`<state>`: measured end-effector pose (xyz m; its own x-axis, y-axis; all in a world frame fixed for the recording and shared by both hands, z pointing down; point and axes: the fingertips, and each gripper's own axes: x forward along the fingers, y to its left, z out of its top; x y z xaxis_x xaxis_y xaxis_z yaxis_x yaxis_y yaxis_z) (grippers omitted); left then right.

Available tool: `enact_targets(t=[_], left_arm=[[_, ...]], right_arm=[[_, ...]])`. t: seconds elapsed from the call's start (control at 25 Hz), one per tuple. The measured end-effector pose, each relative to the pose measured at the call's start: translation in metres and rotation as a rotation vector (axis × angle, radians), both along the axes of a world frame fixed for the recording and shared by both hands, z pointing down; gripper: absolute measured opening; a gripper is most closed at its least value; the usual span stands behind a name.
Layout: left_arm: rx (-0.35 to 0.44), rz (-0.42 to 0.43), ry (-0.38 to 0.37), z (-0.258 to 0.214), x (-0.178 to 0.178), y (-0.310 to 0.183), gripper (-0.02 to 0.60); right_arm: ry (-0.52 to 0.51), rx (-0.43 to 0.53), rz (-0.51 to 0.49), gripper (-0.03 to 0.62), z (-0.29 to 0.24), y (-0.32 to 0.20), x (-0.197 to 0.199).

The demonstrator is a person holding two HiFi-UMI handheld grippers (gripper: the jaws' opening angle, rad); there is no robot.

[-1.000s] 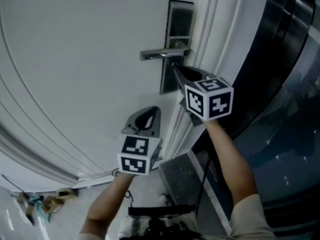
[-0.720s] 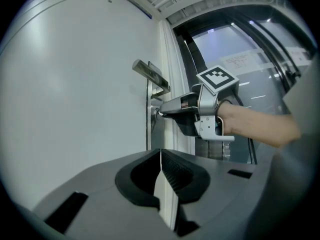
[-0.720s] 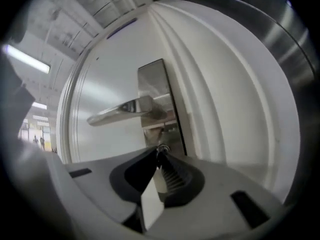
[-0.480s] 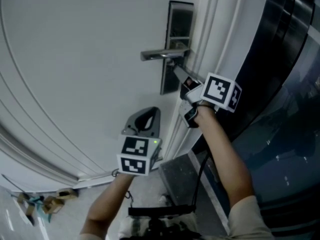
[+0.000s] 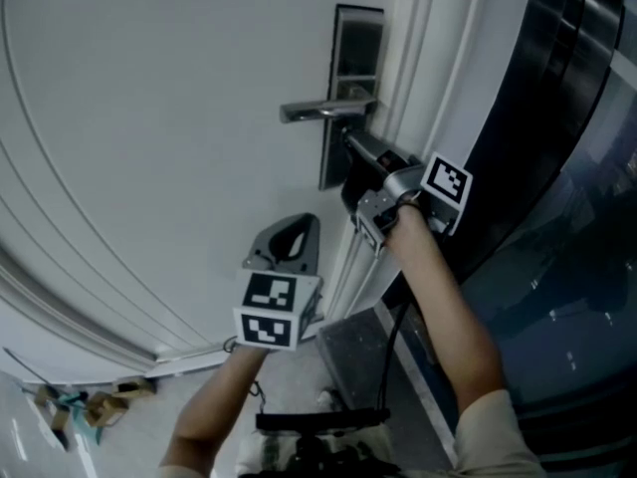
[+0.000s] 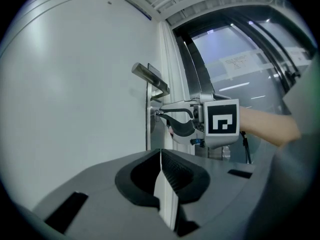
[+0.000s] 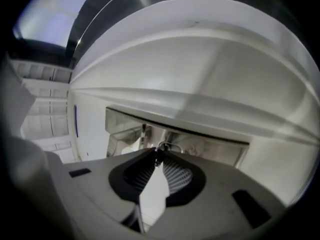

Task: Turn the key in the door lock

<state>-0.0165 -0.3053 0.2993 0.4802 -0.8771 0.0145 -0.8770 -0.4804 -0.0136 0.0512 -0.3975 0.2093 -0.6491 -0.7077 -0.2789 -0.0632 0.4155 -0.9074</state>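
Here, the door: we face a white door (image 5: 149, 118) that fills the head view from 9 to 12 o'clock.
Lock: a dark lock plate (image 5: 356, 43) stands at about 12 o'clock. A metal handle (image 5: 318, 110) sticks out from it toward 9 o'clock.
Key: the key (image 7: 158, 157) sits in the lock plate just at 6 o'clock of the handle. In the right gripper view we see only a small dark stub with a ring beyond it. In the head view the gripper covers it.
Right gripper: the right gripper (image 5: 350, 145) reaches toward 11 o'clock onto the lock. Its jaws are opening, and the tips stand slightly apart with the key's head between them, not clamped on it.
Left gripper: the left gripper (image 5: 296, 229) hangs at 6 o'clock of the lock, well apart from it. Its jaws are closed tip to tip with nothing in them.
Hard to make out: some scraps (image 5: 80, 401) lie on the floor at 8 o'clock, too dim for us to name. A dark glass wall (image 5: 577, 217) runs off the edge at 3 o'clock.
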Motion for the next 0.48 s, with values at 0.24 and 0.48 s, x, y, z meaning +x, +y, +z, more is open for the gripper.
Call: enact_targets(t=[0.24,0.48], left_arm=[[0.002,0.004,-0.003,-0.001,0.002,-0.001,0.020],[0.002,0.011,-0.005,0.000,0.005,0.000,0.020]], right_arm=[[0.008,0.058,-0.010,0.088,-0.002,0.003,0.001],[0.499,0.312,0.098,0.133,-0.014,0.016,0.007]])
